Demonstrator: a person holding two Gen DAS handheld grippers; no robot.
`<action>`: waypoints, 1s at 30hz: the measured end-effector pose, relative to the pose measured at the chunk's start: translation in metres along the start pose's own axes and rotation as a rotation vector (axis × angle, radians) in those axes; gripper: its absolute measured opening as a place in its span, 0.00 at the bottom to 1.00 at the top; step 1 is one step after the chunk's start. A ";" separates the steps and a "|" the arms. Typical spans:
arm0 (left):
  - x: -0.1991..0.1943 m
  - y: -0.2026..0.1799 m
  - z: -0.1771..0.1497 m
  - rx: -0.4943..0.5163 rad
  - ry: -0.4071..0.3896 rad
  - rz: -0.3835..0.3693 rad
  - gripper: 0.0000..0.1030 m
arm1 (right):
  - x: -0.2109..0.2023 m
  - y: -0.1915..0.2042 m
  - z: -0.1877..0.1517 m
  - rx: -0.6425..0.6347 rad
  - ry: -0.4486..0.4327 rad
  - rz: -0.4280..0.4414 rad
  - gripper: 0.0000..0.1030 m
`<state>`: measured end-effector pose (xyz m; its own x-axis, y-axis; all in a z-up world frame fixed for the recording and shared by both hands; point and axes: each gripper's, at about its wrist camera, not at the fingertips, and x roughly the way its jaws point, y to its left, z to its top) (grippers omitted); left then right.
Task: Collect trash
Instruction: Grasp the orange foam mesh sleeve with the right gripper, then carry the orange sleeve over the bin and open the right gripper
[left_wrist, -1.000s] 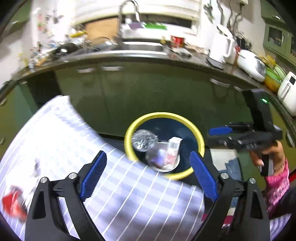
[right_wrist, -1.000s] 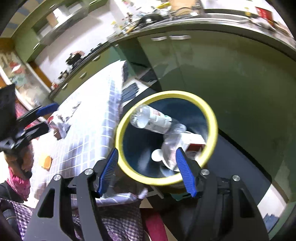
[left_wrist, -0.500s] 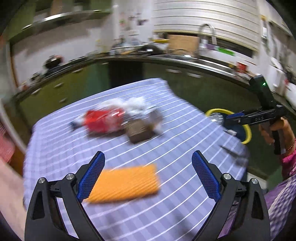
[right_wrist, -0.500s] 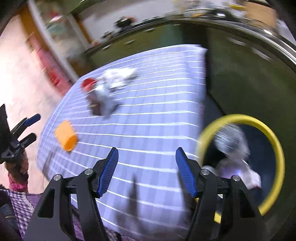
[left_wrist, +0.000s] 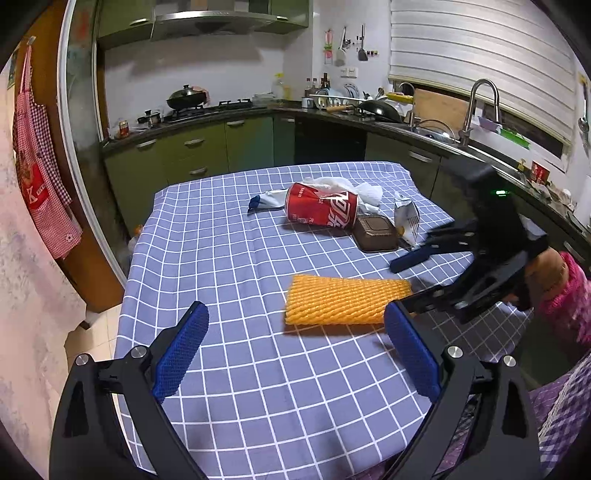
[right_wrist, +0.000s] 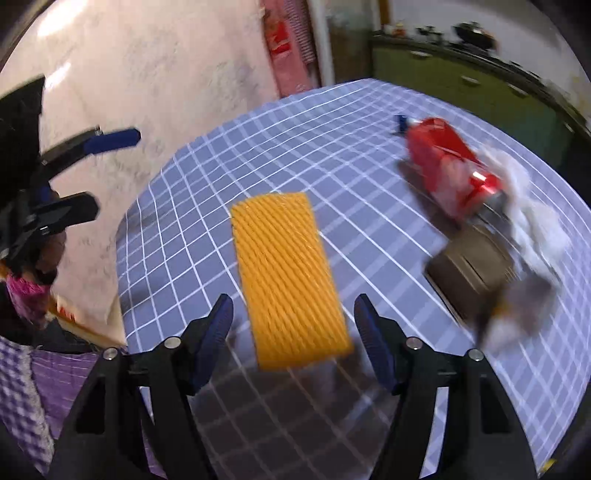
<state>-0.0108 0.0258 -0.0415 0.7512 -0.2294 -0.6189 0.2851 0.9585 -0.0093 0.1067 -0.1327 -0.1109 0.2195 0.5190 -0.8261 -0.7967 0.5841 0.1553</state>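
Orange foam net (right_wrist: 290, 277) lies flat on the near table (left_wrist: 221, 258); right gripper (right_wrist: 293, 332), empty, jaws opening, approaches it, left gripper (left_wrist: 295, 354) wide open, empty; next: straddle and close.

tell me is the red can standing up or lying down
Lying down: the red can rests on its side on the checked tablecloth, its round end facing left, white tissue bunched behind it.

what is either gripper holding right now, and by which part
Nothing is held. The left gripper is open over bare tablecloth; the right gripper is opening above the orange foam net, not touching it.
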 end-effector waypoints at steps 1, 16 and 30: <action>0.000 -0.002 0.000 0.001 -0.001 -0.001 0.92 | 0.006 0.002 0.003 -0.017 0.014 0.005 0.63; 0.007 -0.011 0.002 0.019 0.015 -0.021 0.92 | -0.009 0.006 0.006 0.034 -0.059 0.011 0.12; 0.031 -0.058 0.018 0.138 0.031 -0.130 0.92 | -0.182 -0.055 -0.162 0.513 -0.290 -0.399 0.14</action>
<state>0.0064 -0.0404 -0.0461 0.6848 -0.3428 -0.6431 0.4594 0.8881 0.0157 0.0196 -0.3605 -0.0574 0.6371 0.3075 -0.7068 -0.2744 0.9474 0.1648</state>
